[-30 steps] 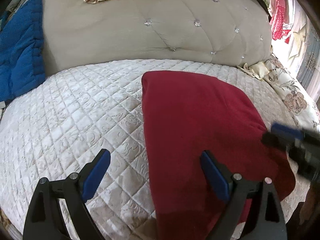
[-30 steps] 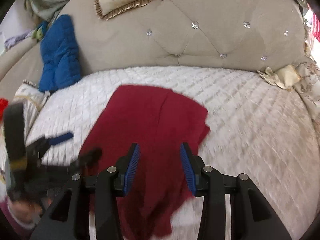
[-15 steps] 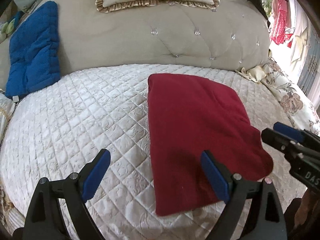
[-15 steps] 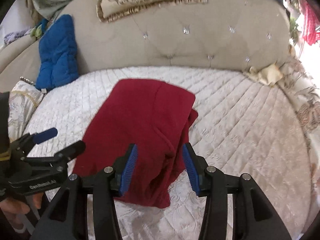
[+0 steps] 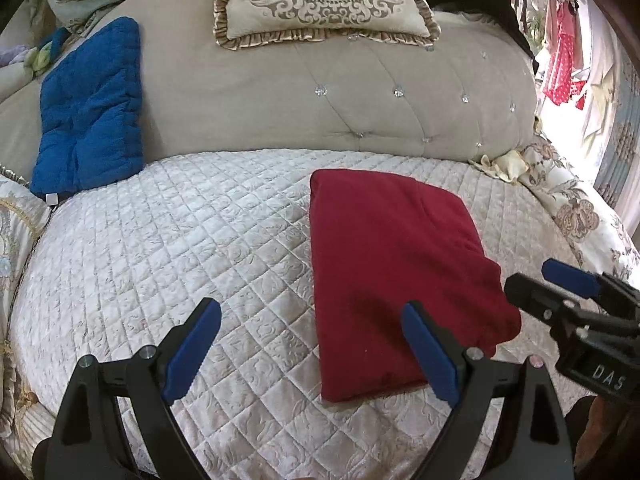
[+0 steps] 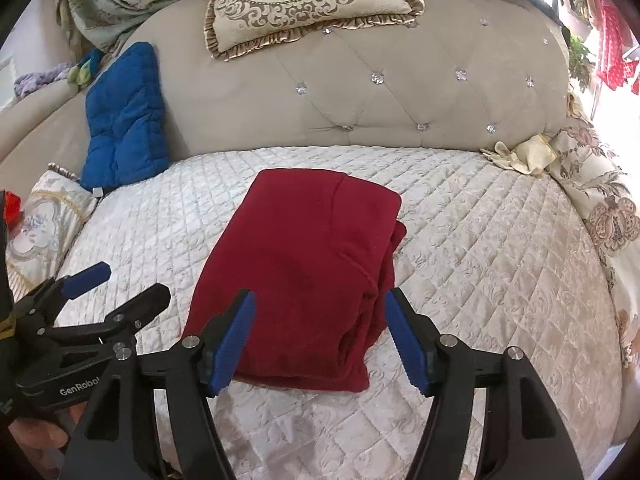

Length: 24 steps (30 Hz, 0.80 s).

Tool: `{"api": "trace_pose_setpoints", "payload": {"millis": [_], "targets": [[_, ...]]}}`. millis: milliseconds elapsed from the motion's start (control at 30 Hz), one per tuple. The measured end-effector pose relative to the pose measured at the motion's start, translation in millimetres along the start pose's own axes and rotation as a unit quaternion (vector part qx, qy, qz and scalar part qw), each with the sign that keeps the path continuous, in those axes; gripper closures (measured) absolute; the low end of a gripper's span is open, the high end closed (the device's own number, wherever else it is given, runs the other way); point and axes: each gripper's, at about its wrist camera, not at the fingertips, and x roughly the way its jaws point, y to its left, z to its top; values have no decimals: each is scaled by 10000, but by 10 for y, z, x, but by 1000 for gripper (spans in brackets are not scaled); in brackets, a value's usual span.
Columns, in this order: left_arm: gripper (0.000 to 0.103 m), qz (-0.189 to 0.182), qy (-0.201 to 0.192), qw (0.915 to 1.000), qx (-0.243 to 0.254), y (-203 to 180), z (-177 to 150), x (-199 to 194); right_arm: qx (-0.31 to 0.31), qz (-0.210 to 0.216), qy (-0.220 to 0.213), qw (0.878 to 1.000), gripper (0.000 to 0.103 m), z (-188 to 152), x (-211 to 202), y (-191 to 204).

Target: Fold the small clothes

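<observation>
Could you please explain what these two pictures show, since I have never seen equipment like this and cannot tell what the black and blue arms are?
A person holds a two-finger gripper in each hand, each carrying a wide-angle camera that looks along its blue-padded fingers. One picture comes from the left gripper, the other from the right gripper; each also glimpses its partner at the edge. On the quilted white bedspread lies a folded red garment. Neither gripper holds anything: the left is open, the right's jaws are opening above the garment. Behind are a blue cushion and a padded headboard.
</observation>
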Motion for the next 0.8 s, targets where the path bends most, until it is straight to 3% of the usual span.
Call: {"api": "trace_pose_setpoints", "payload": {"millis": [800], "targets": [[9,50,-63,9998,-176,99,15,-5,-59,-132,-84,9999,57,47,19,58]]}}
